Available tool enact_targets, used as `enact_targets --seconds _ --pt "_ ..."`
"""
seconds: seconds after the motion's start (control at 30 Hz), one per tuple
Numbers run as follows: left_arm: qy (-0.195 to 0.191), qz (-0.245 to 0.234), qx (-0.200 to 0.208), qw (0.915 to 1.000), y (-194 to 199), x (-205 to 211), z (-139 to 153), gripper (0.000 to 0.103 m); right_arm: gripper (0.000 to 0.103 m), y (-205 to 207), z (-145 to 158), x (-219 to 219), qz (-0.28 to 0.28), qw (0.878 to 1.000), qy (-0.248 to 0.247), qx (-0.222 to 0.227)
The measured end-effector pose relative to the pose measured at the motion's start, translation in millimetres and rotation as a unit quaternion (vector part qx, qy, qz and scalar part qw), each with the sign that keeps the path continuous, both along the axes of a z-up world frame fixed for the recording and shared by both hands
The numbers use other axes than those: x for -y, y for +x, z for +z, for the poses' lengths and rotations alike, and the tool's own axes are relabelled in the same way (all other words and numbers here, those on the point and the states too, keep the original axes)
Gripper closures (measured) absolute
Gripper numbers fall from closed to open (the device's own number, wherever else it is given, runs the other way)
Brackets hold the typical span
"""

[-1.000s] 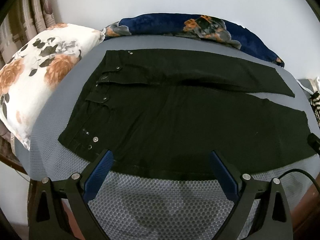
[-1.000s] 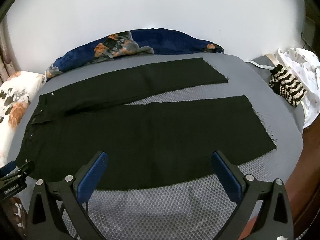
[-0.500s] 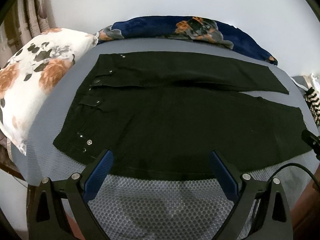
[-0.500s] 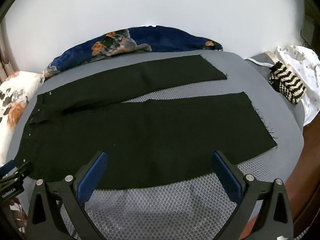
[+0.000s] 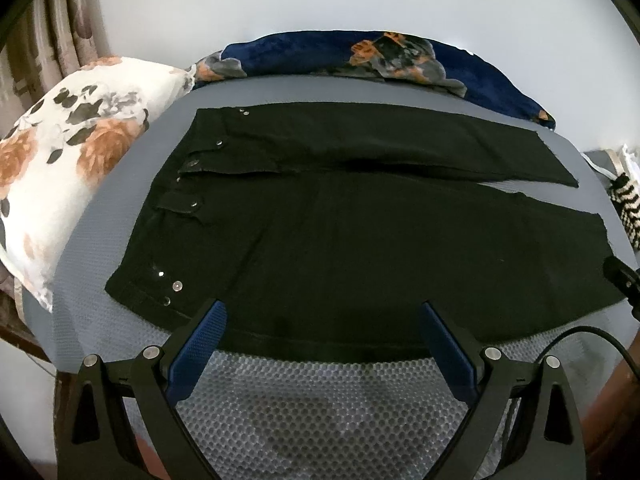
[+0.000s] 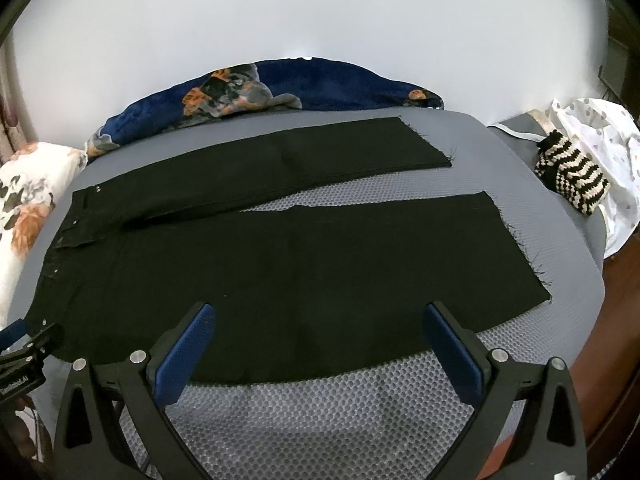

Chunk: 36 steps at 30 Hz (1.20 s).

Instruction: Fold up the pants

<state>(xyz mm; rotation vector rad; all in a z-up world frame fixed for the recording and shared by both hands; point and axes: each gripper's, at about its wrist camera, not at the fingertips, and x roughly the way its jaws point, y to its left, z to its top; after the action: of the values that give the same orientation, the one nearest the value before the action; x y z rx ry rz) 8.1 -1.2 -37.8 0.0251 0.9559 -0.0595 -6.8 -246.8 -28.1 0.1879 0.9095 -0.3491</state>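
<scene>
Black pants [image 5: 360, 248] lie spread flat on the grey bed [image 5: 320, 408], both my jaws wide and empty.

My left gripper [image 5: 322, 320] hangs over the near edge of the pants by the waistband, my right gripper [image 6: 320, 322] over the near leg; neither touches the cloth. No container shows in either view. The left view shows the waist buttons [image 5: 176, 286], the flowered pillow [image 5: 72, 152] and the curtain [image 5: 52, 32]. The right view shows the two frayed leg hems [image 6: 516, 248] lying apart, a striped knit piece [image 6: 572, 180] and a white dotted cloth [image 6: 604, 136]. Both show the blue flowered blanket [image 6: 312, 88].
</scene>
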Motion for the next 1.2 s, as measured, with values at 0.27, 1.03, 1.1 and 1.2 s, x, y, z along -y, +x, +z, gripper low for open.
enact_targets --seconds 0.27,1.03,1.1,1.2 --pt "0.006 0.004 -0.002 1.0 1.1 -0.7 -0.9 0.007 0.0 0.2 -3.7 2.6 0.001 1.0 0.009 -0.005" --pt "0.012 0.01 -0.003 0.9999 3.2 -2.7 -1.1 0.007 0.0 1.0 -1.5 -0.2 0.007 1.0 -0.003 -0.007" --pt "0.012 0.01 -0.003 0.9999 2.7 -3.1 -1.3 0.007 0.0 1.0 -1.5 -1.1 0.007 1.0 -0.003 -0.006" --pt "0.012 0.01 -0.003 0.9999 2.9 -2.5 -1.2 0.007 0.0 0.6 -1.9 -1.3 0.006 1.0 -0.003 -0.006"
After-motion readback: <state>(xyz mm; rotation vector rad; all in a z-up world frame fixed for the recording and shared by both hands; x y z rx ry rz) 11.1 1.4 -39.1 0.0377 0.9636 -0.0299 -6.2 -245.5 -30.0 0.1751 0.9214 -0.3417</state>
